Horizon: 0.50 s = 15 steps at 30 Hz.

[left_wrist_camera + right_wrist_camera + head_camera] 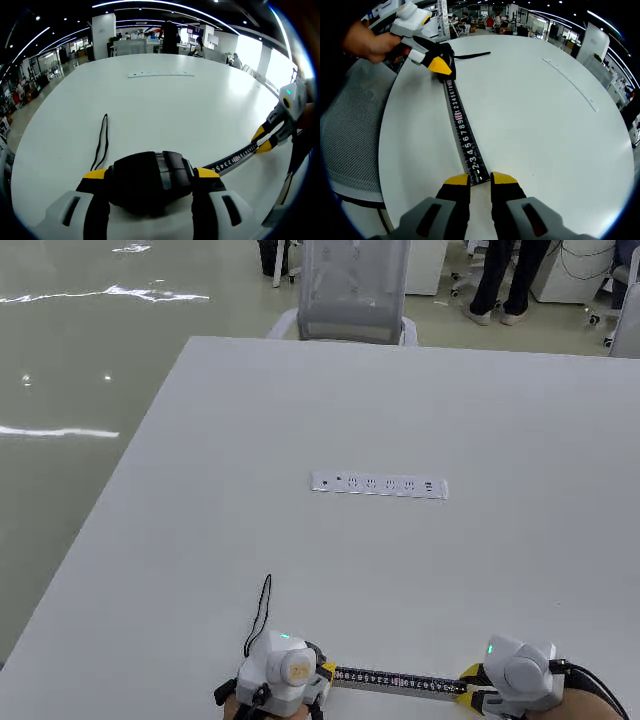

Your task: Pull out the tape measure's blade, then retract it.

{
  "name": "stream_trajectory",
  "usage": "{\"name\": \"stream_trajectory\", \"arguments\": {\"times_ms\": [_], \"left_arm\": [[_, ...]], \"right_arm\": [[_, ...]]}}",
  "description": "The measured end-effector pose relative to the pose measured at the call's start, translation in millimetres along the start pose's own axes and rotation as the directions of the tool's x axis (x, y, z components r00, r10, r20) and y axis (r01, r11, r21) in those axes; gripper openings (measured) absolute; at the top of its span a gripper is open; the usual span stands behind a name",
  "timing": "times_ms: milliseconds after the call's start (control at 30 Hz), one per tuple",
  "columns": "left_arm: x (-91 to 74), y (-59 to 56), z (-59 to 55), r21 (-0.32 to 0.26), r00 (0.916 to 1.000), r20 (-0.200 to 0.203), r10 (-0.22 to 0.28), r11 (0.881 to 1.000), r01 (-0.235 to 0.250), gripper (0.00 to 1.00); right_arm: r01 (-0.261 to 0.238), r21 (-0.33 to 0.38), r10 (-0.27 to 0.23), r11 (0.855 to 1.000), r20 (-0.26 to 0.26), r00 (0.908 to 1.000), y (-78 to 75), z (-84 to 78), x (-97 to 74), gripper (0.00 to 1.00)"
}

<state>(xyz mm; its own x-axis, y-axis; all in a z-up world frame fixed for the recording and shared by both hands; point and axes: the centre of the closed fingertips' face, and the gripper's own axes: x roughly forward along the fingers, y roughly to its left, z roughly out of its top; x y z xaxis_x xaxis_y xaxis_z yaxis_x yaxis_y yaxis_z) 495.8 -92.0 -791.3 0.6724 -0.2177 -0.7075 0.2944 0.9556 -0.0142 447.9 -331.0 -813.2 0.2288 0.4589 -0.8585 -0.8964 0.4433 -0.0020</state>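
Note:
A black tape measure case (150, 182) sits between the yellow-tipped jaws of my left gripper (150, 174), which is shut on it just above the white table (300, 420). Its numbered blade (400, 681) runs out to the right, low over the table's near edge. My right gripper (480, 180) is shut on the blade's end (479, 175). In the head view the left gripper (322, 672) and the right gripper (468, 687) sit at the bottom, with the blade stretched between them. The case's black strap (262, 610) lies on the table.
A white power strip (378, 485) lies across the table's middle. A grey mesh chair (352, 290) stands at the far edge, and a person's legs (505, 280) show beyond. Another mesh seat (350, 125) is close beside the near edge.

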Motion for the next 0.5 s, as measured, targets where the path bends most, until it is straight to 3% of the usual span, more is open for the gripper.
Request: {"name": "stream_trajectory", "arguments": {"times_ms": [500], "left_arm": [[0.4, 0.7, 0.4, -0.004, 1.0, -0.001, 0.0, 1.0, 0.0, 0.64]], "right_arm": [[-0.016, -0.001, 0.016, 1.0, -0.002, 0.9999, 3.6, 6.9, 3.5, 0.14]]}}
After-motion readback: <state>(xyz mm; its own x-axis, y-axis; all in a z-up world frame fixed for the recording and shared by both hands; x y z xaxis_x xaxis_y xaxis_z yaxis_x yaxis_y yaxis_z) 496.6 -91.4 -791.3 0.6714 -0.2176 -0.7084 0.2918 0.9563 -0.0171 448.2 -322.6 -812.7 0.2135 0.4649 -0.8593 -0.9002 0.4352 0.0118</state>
